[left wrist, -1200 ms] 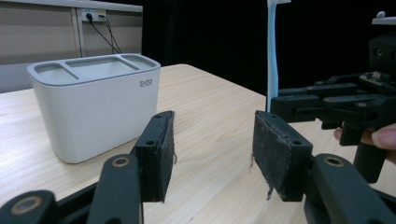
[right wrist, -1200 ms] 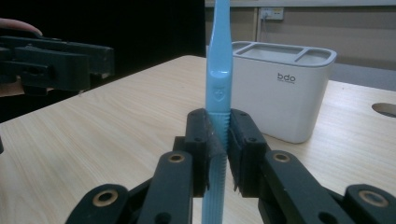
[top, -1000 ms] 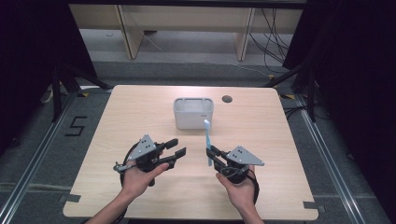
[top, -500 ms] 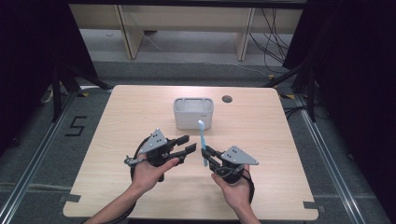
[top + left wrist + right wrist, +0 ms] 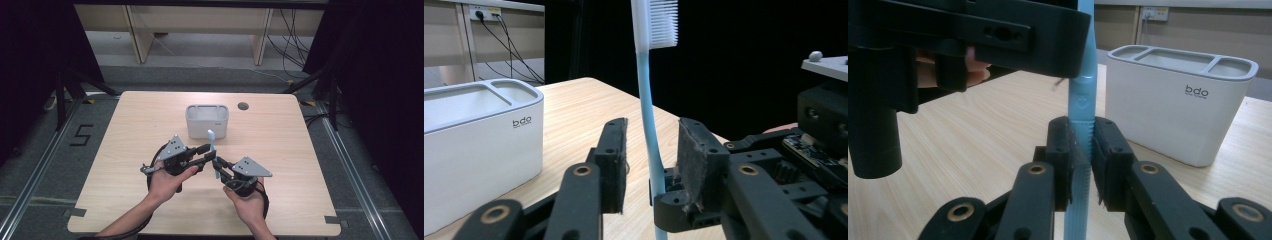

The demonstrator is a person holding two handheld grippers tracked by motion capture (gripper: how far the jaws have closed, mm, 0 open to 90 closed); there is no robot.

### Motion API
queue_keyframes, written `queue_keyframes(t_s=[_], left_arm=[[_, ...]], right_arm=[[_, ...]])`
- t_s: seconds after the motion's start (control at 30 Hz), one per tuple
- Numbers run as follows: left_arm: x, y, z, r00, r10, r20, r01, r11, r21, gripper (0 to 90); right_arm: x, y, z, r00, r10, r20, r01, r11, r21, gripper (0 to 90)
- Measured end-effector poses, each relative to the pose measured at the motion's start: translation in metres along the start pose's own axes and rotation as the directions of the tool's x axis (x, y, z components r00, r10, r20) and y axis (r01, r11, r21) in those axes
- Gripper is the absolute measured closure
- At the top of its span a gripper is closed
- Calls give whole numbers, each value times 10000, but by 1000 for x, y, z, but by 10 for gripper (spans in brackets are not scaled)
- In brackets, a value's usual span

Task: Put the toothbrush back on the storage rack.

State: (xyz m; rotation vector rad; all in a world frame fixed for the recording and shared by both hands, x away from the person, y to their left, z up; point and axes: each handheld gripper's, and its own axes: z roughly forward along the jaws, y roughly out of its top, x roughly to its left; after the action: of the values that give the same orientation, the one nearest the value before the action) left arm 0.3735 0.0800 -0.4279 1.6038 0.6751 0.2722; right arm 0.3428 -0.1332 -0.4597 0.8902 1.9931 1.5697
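Note:
A light blue toothbrush with a white bristle head stands upright over the middle of the wooden table. My right gripper is shut on its lower handle, the pads pressing it from both sides. My left gripper comes in from the left with its jaws either side of the handle higher up. Those jaws have just been closing, and a gap still shows between each pad and the handle. A white divided holder stands just beyond the brush.
The holder is marked "bdo" and has several open compartments on top. A round cable hole lies at the table's far side. Shelving and cables stand behind the table, dark curtains at both sides.
My left gripper has moved right up to the toothbrush, and its jaws have narrowed around the handle. The right gripper has kept the brush upright in nearly the same spot.

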Motion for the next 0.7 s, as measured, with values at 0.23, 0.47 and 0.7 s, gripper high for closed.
queue_keyframes(t_s=[0.23,0.47,0.7], left_arm=[[1,-1,4,10000,36,70,-35,10000,-38,700],[1,0,5,9998,177,-10,-177,9998,-8,764],[1,1,4,9995,295,75,-295,9995,-59,832]], right_arm=[[4,2,1,10000,18,-55,-17,10000,57,792],[6,2,2,9998,-180,17,180,9998,106,793],[8,0,6,9991,-412,-37,413,9991,94,790]])
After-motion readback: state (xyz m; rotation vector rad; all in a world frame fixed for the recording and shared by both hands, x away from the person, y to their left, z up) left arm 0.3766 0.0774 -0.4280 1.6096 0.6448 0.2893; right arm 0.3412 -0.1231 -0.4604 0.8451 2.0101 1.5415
